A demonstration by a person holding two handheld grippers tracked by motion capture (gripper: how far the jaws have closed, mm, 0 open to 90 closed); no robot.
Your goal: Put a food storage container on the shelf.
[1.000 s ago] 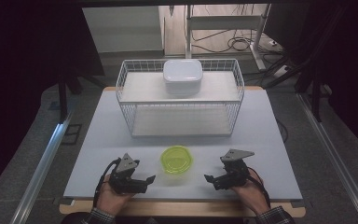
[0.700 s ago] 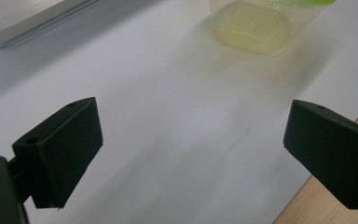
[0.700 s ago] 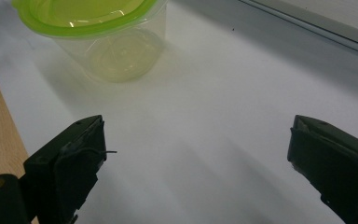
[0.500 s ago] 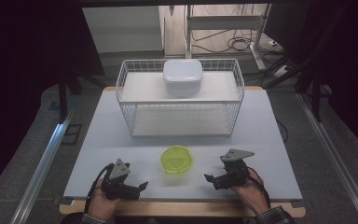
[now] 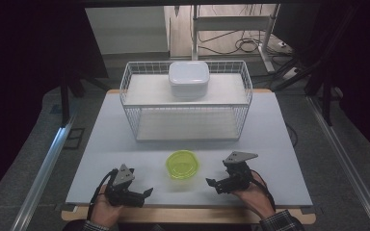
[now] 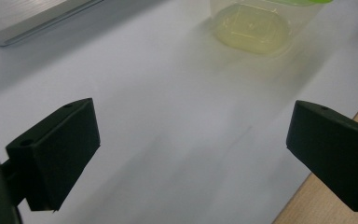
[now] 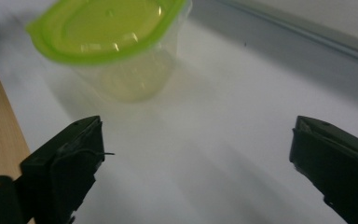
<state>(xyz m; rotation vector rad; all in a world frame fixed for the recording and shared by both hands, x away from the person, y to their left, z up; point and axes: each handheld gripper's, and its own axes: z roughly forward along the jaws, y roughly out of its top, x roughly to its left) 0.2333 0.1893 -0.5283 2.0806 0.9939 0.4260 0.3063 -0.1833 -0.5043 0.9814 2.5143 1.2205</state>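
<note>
A clear tub with a lime-green lid (image 5: pixel 182 164) stands on the white table (image 5: pixel 279 144) near its front edge, between my two grippers. My left gripper (image 5: pixel 145 193) lies to the tub's left, held by a hand, jaws pointing right and open. Through its own view the tub (image 6: pixel 254 23) sits ahead at the upper right, beyond the open left gripper (image 6: pixel 191 135). My right gripper (image 5: pixel 213 184) lies to the tub's right, jaws pointing left and open. In the right gripper view the tub (image 7: pixel 109 42) is ahead at the upper left, clear of the right gripper (image 7: pixel 196 144).
A white wire rack (image 5: pixel 185 126) stands at the back middle of the table, with a white lidded box (image 5: pixel 189 78) on its top shelf. The table's wooden front edge (image 5: pixel 188 214) runs just behind both hands. Dark floor and metal rails flank the table.
My left gripper has drawn back toward the table's front edge and slightly left. The right gripper and the tub have stayed put.
</note>
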